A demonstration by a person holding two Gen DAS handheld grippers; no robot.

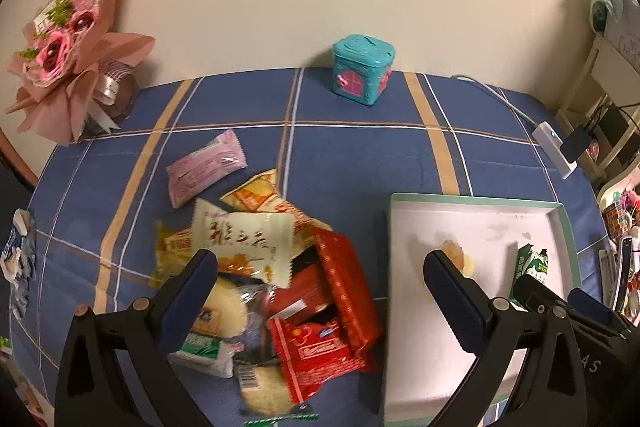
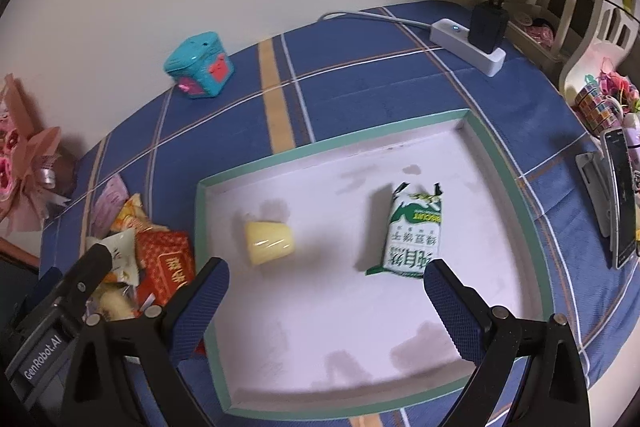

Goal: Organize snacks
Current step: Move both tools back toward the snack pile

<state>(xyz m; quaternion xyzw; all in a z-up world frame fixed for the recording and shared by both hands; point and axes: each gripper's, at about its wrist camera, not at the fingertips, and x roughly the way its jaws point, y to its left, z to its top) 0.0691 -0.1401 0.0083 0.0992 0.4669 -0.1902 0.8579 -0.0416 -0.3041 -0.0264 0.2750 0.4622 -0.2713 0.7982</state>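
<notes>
A pile of snack packets (image 1: pixel 276 287) lies on the blue checked cloth: red packets (image 1: pixel 344 291), a white packet with dark writing (image 1: pixel 248 239), orange ones, and a pink packet (image 1: pixel 204 167) set apart. My left gripper (image 1: pixel 320 267) is open above the pile. A white tray with a green rim (image 2: pixel 500 163) holds a yellow cake (image 2: pixel 269 241) and a green-and-white biscuit packet (image 2: pixel 414 229). My right gripper (image 2: pixel 326 283) is open and empty over the tray. The pile also shows at the left of the right wrist view (image 2: pixel 152 259).
A teal toy box (image 1: pixel 362 69) stands at the back by the wall. A pink bouquet (image 1: pixel 68 47) is at the back left. A white power strip with a black charger (image 2: pixel 476 39) lies at the back right. A phone on a stand (image 2: pixel 620 203) is at the right edge.
</notes>
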